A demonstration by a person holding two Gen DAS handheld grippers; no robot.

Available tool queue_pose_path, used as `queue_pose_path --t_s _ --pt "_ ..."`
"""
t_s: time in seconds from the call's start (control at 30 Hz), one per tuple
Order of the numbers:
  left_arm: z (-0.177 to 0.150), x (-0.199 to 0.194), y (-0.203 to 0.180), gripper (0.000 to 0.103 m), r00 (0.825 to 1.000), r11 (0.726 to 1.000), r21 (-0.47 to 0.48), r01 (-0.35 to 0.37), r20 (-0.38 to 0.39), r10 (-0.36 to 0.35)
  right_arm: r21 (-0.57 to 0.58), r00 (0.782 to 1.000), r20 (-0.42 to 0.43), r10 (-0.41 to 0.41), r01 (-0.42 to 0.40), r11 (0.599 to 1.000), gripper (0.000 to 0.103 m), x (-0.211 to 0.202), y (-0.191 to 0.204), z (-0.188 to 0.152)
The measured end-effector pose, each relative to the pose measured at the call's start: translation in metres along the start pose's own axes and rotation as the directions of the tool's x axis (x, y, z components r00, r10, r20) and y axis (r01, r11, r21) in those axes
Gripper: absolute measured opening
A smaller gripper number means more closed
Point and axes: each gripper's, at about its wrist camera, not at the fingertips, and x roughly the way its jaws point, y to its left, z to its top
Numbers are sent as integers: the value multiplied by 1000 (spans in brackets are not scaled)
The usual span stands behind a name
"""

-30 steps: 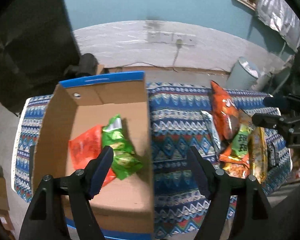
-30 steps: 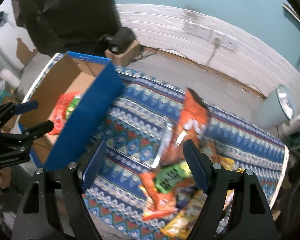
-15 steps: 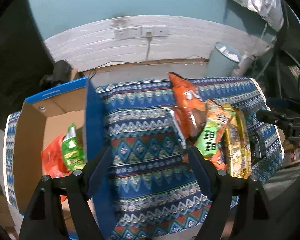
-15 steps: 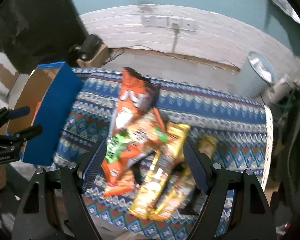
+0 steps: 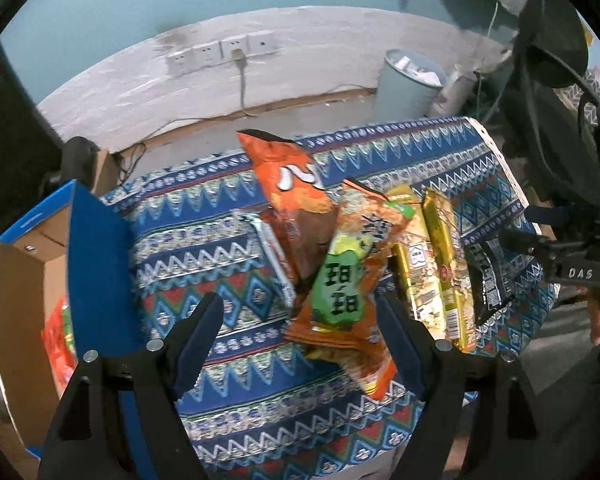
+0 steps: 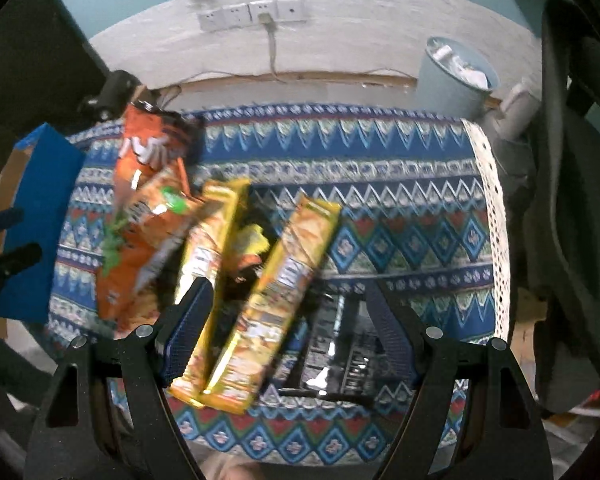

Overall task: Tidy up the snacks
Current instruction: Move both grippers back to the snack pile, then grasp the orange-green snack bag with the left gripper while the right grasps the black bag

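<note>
A pile of snack packs lies on the patterned cloth (image 5: 204, 240). A tall orange bag (image 5: 292, 188) lies at the back, an orange-and-green bag (image 5: 344, 292) in front of it, two yellow packs (image 5: 432, 264) and a black pack (image 5: 488, 280) to the right. My left gripper (image 5: 300, 336) is open and empty above the orange-and-green bag. My right gripper (image 6: 288, 320) is open and empty above a yellow pack (image 6: 284, 280) and the black pack (image 6: 336, 344). The cardboard box (image 5: 24, 292) with blue sides at the left holds a red and a green bag (image 5: 60, 340).
A grey bin (image 5: 408, 80) stands on the floor behind the table. Wall sockets with a cable (image 5: 224, 50) are on the far wall. A dark chair (image 6: 572, 200) is at the table's right end. The box's blue wall (image 6: 40, 216) rises left of the pile.
Both grippers have swung right, from the box towards the snack pile. The right gripper has come down close over the yellow and black packs. Both stay open and empty.
</note>
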Motion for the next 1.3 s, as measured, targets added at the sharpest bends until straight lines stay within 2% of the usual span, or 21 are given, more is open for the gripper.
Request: queue_pose_path --t_s 0.5,0.83,1.17,1.2,1.3 --pt "13 55 -36 80 997 997 80 22 -74 -17 57 991 -129 -44 52 997 79 48 -37 -28" --pt "12 84 -58 80 994 990 142 0 -110 16 72 979 -192 -69 84 994 79 74 -46 -40" --pt "3 106 -79 80 989 968 237 -86 -96 111 74 973 -222 -67 86 994 79 90 -52 -46" --pt "2 108 -80 79 989 964 248 -92 -92 118 71 972 -226 -68 86 994 79 92 -52 -47" --pt "0 112 -80 65 987 959 265 -101 -93 129 59 970 -233 -72 88 994 79 99 -51 -49"
